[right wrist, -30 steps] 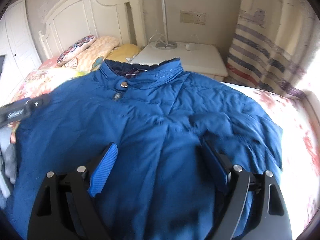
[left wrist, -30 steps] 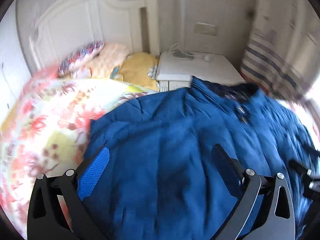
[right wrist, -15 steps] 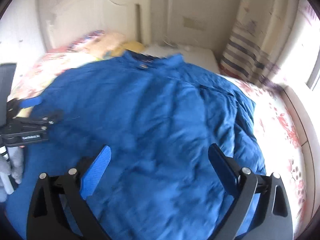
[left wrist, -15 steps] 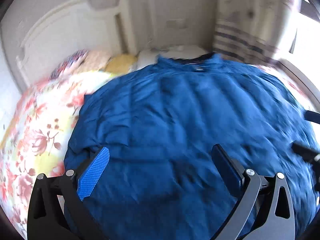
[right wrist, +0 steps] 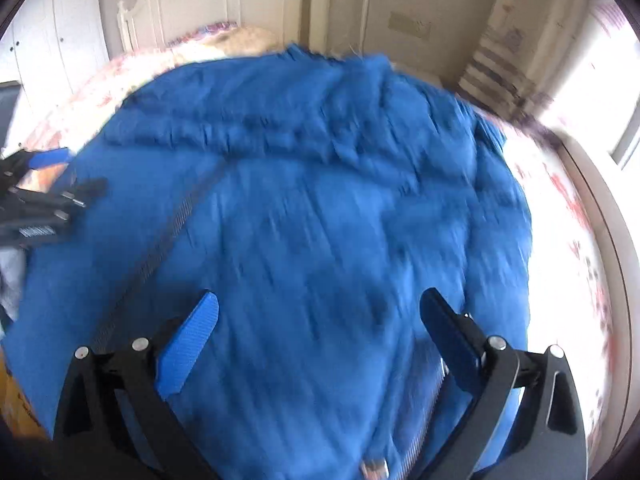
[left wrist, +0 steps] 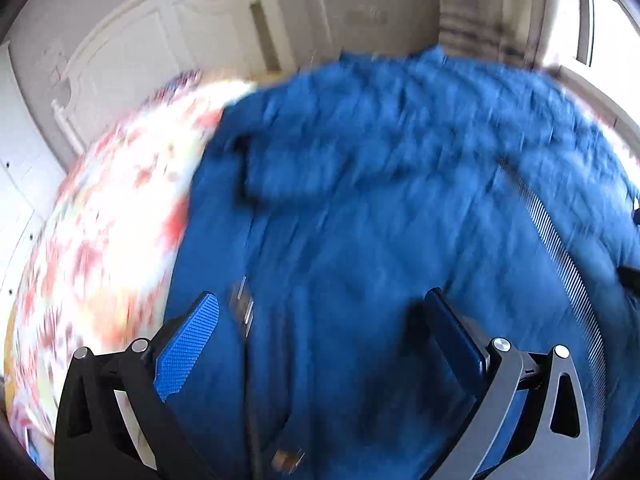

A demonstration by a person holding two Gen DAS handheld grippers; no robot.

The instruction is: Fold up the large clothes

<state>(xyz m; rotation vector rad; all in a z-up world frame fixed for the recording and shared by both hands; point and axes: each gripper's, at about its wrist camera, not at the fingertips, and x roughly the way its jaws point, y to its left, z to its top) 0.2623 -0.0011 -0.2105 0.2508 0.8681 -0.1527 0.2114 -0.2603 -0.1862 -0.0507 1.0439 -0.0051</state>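
Note:
A large blue quilted jacket (left wrist: 380,200) lies spread on the bed, collar at the far end, and fills both blurred views. My left gripper (left wrist: 320,300) hovers over its lower left part, open, with only flat fabric below the fingers. A zipper (left wrist: 560,248) runs down the jacket to its right. My right gripper (right wrist: 320,296) hangs over the lower right part of the jacket (right wrist: 320,200). Its jaws are opening and nothing is pinched between them. The left gripper (right wrist: 40,200) shows at the left edge of the right wrist view.
A floral bedsheet (left wrist: 112,220) lies bare to the left of the jacket and shows again on the right (right wrist: 568,240). A white headboard (right wrist: 180,8) and pillows stand at the far end. A striped curtain (right wrist: 500,68) hangs at the back right by a bright window.
Both grippers have drawn back from the collar toward the jacket's lower part, so the collar looks farther away. The right jaws stand wider than a second ago.

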